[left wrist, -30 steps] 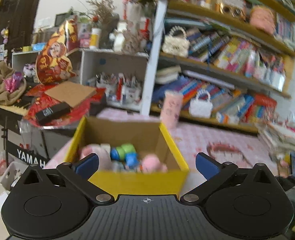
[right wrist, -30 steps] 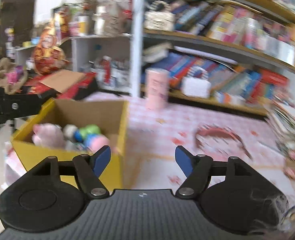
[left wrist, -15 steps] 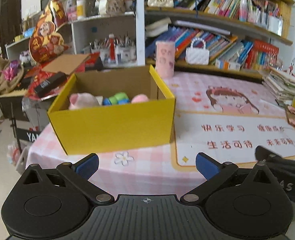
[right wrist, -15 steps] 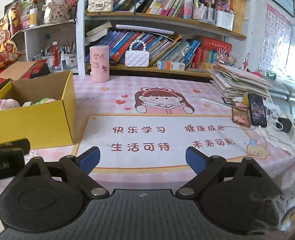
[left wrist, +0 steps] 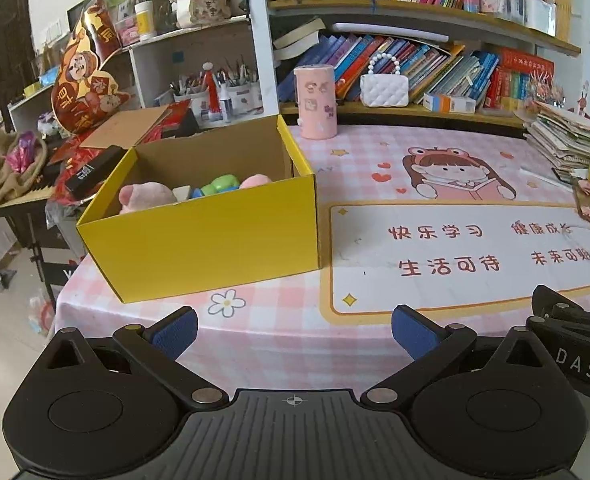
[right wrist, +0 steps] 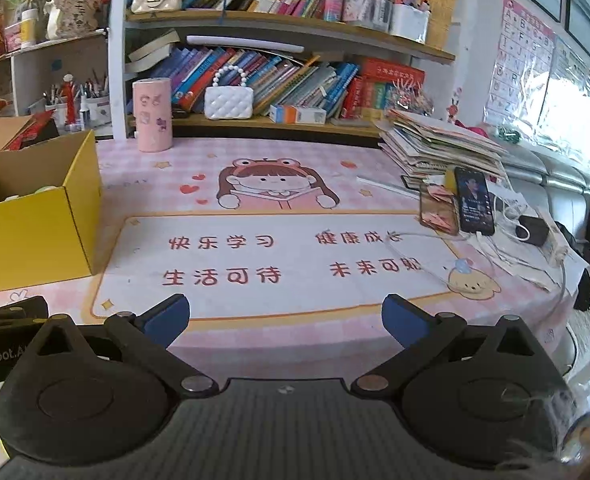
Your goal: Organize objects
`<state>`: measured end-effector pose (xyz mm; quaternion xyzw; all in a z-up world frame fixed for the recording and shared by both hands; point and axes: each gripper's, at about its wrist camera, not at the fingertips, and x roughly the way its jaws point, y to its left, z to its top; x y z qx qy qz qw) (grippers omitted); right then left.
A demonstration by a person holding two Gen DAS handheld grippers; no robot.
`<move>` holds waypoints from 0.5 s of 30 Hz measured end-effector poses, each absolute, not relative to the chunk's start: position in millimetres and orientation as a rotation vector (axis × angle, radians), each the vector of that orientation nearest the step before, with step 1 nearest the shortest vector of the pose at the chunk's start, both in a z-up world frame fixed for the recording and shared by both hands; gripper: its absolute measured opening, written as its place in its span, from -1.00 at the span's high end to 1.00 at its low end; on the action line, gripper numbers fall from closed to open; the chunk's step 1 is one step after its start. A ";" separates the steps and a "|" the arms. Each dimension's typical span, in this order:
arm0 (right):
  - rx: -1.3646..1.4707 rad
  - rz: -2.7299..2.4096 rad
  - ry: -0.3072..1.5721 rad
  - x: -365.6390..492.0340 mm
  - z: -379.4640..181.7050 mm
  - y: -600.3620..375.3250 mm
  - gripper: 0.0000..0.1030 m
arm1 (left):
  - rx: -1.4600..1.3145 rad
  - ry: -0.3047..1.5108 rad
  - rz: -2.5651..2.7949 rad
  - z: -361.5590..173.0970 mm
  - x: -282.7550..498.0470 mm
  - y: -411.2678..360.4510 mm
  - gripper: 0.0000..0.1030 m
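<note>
Left gripper: jaws spread wide, nothing between them; hovers over the near table edge, just in front of the box.
Right gripper: jaws opening, nothing between them; hovers over the near edge of the mat.
Box: yellow, open-topped, on the left part of the table, beside the mat's left edge.
Toys: pink plush, green and blue pieces, all inside the box, low against its near wall.
Mat surface: bare, no loose item left on it.
Progress: judged close to done, since the toys sit in the box and both grippers are empty.
Still out: pink cup at the back of the table; phones and paper stack on the right. Whether these belong to the task cannot be told.
Risk, box: sits near the table's left corner; a nudge from the left gripper could push it off.
Risk, phones: cables trail over the right edge; a careless sweep by the right gripper could snag one and drag a phone down.
Risk, cup: tall and narrow; a knock high on its side would likely tip it.
</note>
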<state>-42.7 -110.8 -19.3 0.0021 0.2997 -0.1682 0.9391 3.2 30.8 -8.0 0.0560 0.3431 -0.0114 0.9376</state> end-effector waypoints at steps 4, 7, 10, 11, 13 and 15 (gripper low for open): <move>0.001 -0.355 0.615 -45.1 -19.9 -112.0 -1.00 | 0.118 0.702 -0.017 -7.9 1.5 28.3 -1.00; 0.001 -0.360 0.619 -46.4 -20.6 -112.3 -1.00 | 0.122 0.694 -0.017 -7.4 0.2 26.9 -1.00; 0.003 -0.366 0.622 -47.0 -20.9 -112.7 -1.00 | 0.125 0.689 -0.020 -6.9 -0.7 25.4 -1.00; 0.004 -0.367 0.624 -47.1 -21.0 -112.7 -1.00 | 0.125 0.689 -0.020 -6.8 -0.7 25.5 -1.00; 0.006 -0.368 0.627 -46.5 -21.2 -112.3 -1.00 | 0.120 0.693 -0.020 -6.9 -0.9 26.1 -1.00; 0.005 -0.368 0.628 -46.5 -21.5 -112.0 -1.00 | 0.113 0.699 -0.018 -7.3 -0.4 27.3 -1.00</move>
